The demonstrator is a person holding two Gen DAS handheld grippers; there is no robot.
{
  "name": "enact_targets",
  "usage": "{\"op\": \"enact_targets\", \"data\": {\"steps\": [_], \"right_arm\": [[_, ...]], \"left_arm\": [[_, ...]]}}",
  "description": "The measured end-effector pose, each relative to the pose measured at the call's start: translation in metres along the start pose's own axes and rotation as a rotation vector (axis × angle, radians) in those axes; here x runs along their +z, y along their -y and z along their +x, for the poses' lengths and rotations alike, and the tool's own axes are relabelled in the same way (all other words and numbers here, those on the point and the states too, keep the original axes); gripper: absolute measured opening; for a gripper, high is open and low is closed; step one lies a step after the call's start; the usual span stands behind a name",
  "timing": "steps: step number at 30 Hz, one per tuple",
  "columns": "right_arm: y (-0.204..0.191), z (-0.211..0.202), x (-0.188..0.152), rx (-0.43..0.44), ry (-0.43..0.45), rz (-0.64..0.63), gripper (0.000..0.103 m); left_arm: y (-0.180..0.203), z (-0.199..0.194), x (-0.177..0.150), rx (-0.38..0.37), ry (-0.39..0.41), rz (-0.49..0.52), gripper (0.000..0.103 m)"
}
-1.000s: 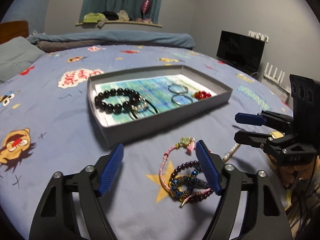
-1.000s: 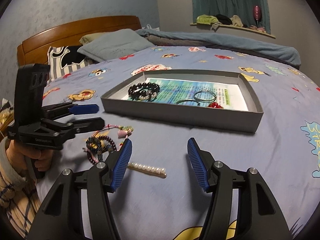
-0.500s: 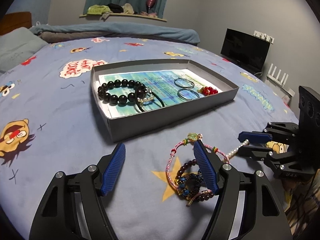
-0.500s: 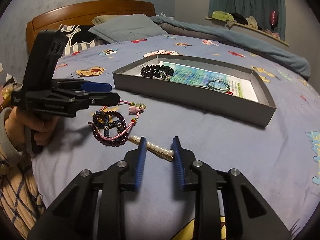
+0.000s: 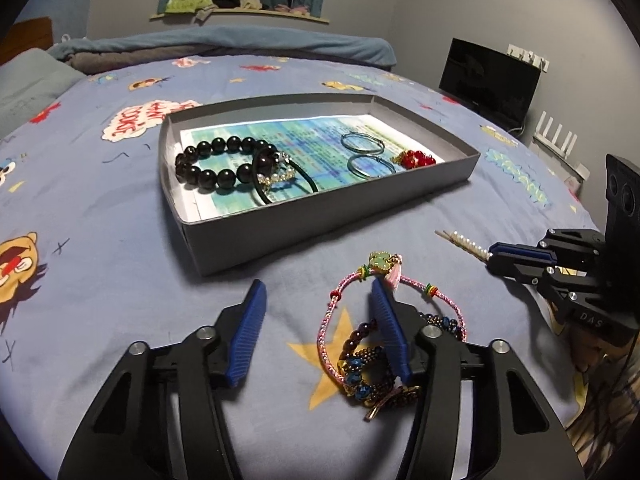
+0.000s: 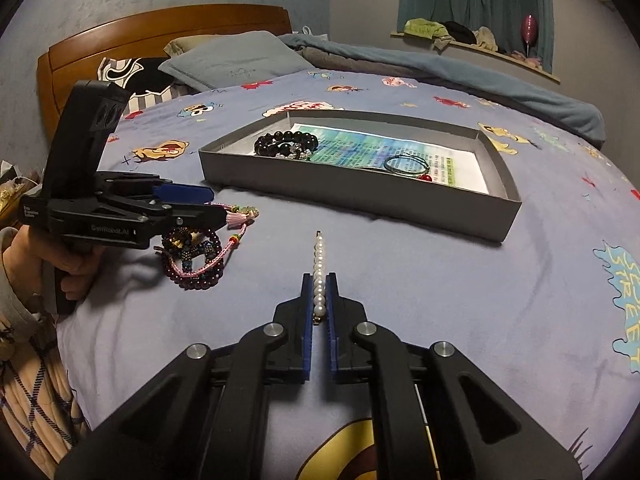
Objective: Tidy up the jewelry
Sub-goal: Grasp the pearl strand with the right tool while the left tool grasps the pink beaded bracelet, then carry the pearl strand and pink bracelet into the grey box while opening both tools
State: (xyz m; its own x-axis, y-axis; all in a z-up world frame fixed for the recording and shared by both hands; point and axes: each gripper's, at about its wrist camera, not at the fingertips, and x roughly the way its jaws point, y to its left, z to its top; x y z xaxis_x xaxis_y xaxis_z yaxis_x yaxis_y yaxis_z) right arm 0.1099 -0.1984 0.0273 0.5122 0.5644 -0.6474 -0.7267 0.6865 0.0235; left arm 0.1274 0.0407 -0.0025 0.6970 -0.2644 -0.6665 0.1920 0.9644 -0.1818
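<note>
On the blue cartoon bedsheet [image 6: 440,280], just short of the grey tray [image 6: 360,194]: pearl bar [image 6: 319,280], now pinched between the blue pads of the right tongs [image 6: 319,300], closed right down on its near end where half a second ago stood a clear gap on either side. Far end pointing toward the tray, seemingly still lying on the sheet. Grasp made, then; probably next a lift and a carry over the tray's near wall.

Beside it, to the left: tangle of bracelets [image 5: 376,344], pink cord, dark red beads, blue beadwork. Left tongs [image 5: 320,320] half open and closing, right pad inside the pink loop, left pad on bare sheet, nothing pressed yet.

Farther out, already in the tray: black bead bracelet [image 5: 220,164], two hoops [image 5: 362,152], red piece [image 5: 414,158].
</note>
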Motion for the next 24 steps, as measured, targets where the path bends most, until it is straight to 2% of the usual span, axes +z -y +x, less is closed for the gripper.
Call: {"op": "enact_targets", "data": {"steps": [1, 3, 6, 24], "right_arm": [[0.0, 0.001, 0.001, -0.001, -0.003, -0.001, 0.006], [-0.002, 0.003, 0.002, -0.004, -0.007, -0.006, 0.006], [-0.002, 0.003, 0.001, -0.004, -0.005, -0.01, 0.006], [-0.005, -0.017, 0.022, 0.011, 0.126, 0.006, 0.006]], "left_arm": [[0.0, 0.0, -0.001, 0.002, 0.0, 0.0, 0.046], [0.0, -0.001, -0.001, 0.01, 0.001, 0.006, 0.025], [0.003, -0.003, -0.001, 0.013, 0.013, 0.023, 0.005], [0.002, -0.053, 0.018, -0.028, 0.268, -0.032, 0.005]]}}
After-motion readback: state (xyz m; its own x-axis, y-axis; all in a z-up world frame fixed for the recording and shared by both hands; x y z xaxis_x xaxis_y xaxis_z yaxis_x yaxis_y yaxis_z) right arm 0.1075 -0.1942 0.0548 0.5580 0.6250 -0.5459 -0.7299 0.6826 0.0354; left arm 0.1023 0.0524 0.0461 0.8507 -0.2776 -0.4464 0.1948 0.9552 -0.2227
